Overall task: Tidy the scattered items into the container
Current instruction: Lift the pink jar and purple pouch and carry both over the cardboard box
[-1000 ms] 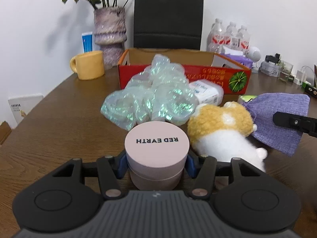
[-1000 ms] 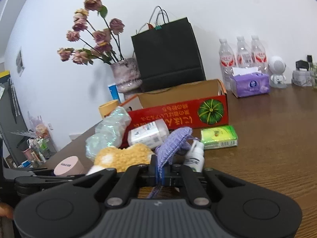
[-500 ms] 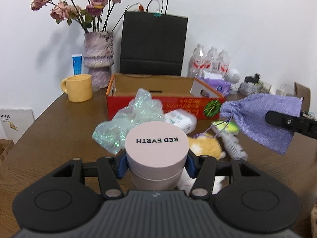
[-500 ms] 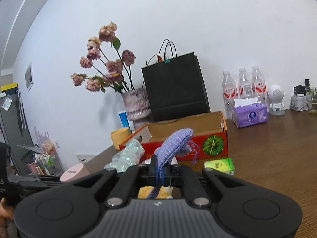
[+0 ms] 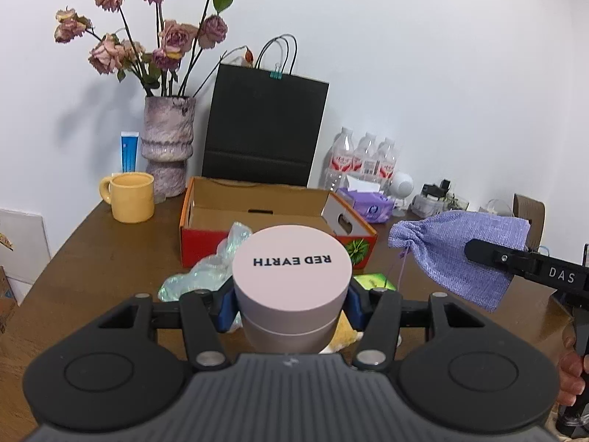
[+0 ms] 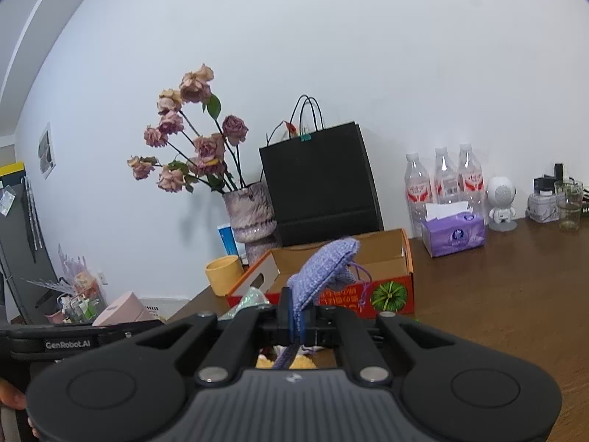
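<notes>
Above the brown surface (image 5: 95, 258), the left claw (image 5: 291, 300) grips a pink RED EARTH jar (image 5: 291, 276) while the right claw (image 6: 296, 318) pinches a purple drawstring pouch (image 6: 325, 267), both held short of the open red cardboard box (image 5: 257, 202).

Pink round jar (image 5: 291, 287), lid reading RED EARTH, upright, clamped off the table. Purple knit drawstring pouch (image 5: 460, 254) held aloft, mouth cinched. Red cardboard box (image 5: 257, 206) open on table; iridescent wrap (image 5: 206, 276) crumpled just before it

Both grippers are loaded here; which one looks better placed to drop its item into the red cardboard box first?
Left, probably. The left gripper holds the pink jar directly facing the box; the right gripper's purple pouch hangs off to the side.
</notes>
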